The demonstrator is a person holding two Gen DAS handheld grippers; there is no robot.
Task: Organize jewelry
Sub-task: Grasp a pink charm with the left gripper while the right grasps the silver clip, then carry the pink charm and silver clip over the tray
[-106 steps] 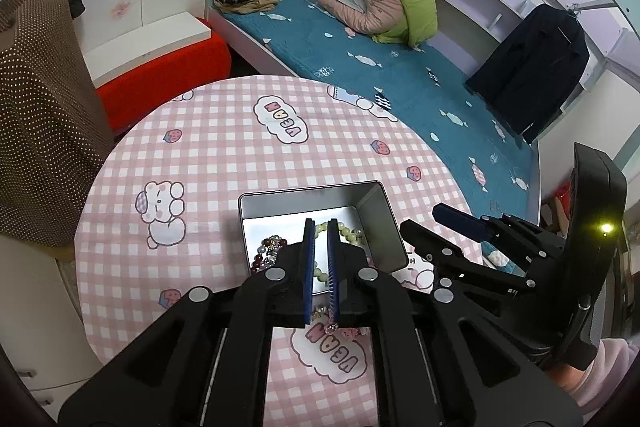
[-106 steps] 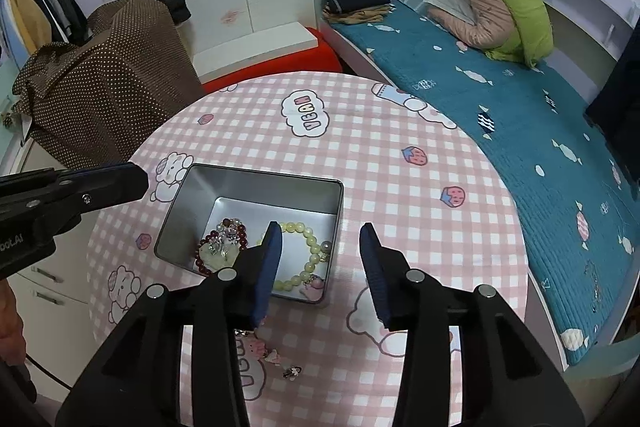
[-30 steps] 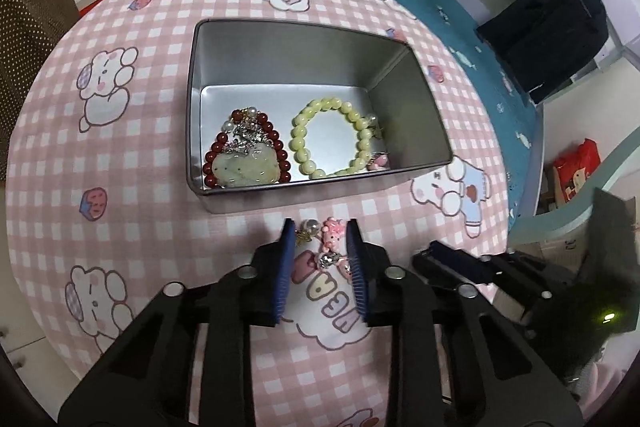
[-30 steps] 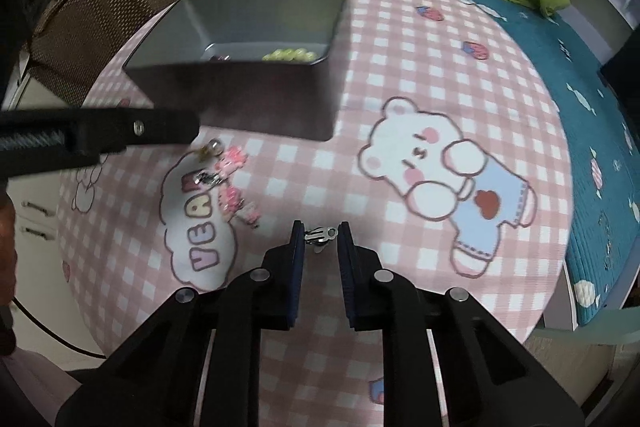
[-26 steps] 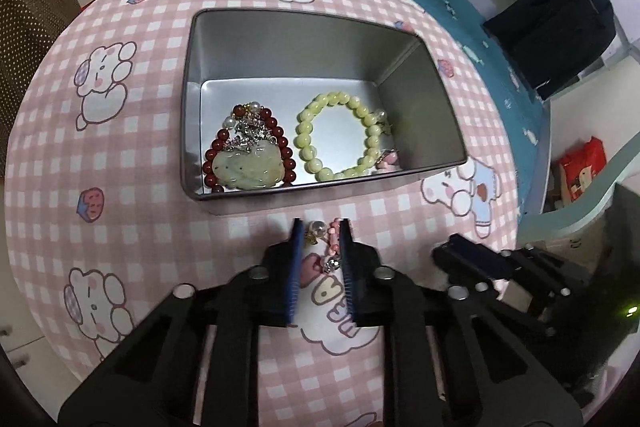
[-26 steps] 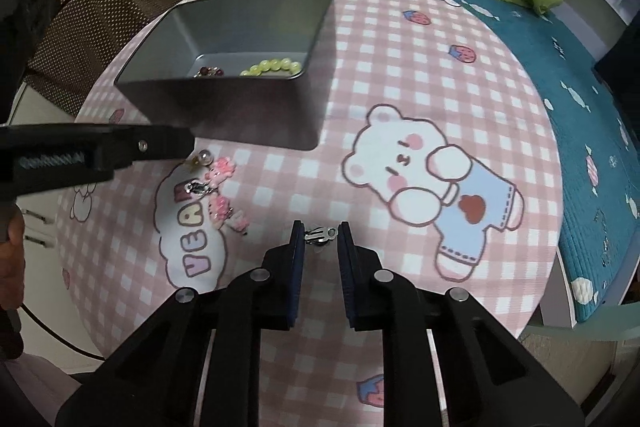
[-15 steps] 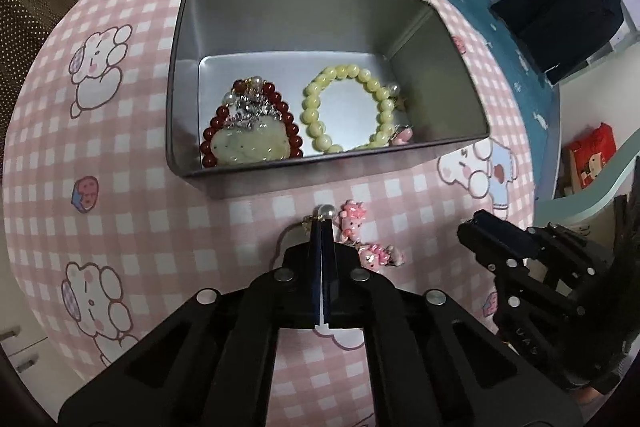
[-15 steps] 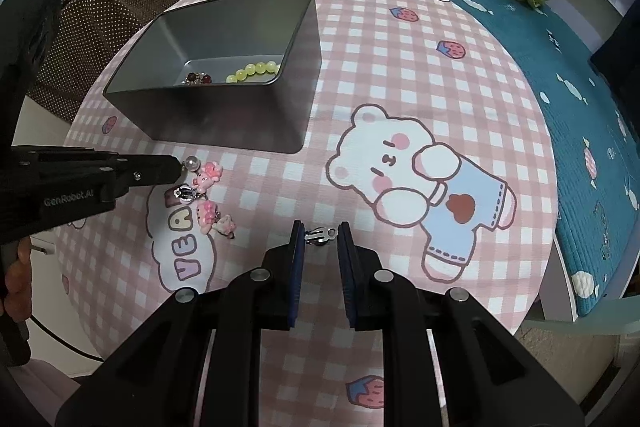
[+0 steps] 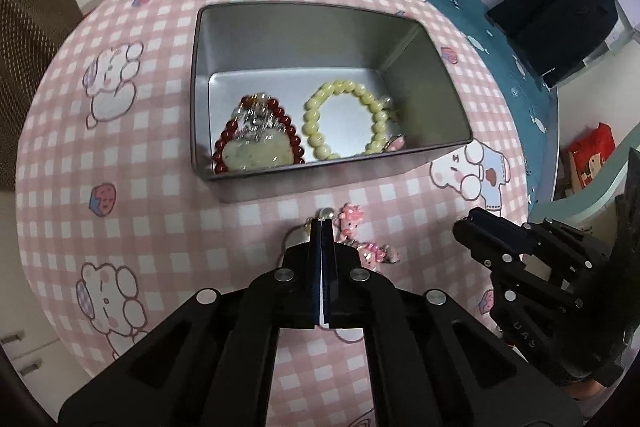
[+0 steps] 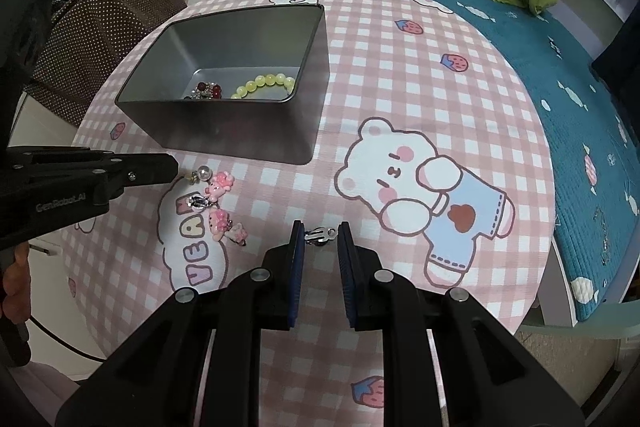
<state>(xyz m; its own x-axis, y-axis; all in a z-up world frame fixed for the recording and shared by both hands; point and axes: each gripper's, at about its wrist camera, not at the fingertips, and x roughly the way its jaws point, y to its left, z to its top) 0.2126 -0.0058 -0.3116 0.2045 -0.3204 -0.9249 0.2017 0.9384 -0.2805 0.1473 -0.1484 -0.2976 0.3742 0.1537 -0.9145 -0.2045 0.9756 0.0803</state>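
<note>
A grey metal tin (image 9: 224, 183) (image 10: 240, 131) stands on the pink checked table. It holds a red bead bracelet with a pale pendant (image 9: 256, 147) and a yellow-green bead bracelet (image 9: 344, 123). My left gripper (image 9: 323, 223) (image 10: 176, 167) is shut on a pearl earring (image 9: 327, 214) (image 10: 202, 173) just in front of the tin. Pink charm pieces (image 9: 362, 237) (image 10: 222, 203) lie beside it. My right gripper (image 10: 320, 231) holds a small silver ear clip (image 10: 320, 234) between its narrowly spread pads above the table.
A brown dotted chair (image 10: 108, 15) stands left of the table. A bed with a teal cover (image 10: 560, 39) runs along the right. A dark coat (image 9: 560, 11) hangs at the far right. The table edge is near on my side.
My left gripper came down to the table, closed on the pearl earring and lifted slightly. My right gripper closed around the silver clip and rose with it.
</note>
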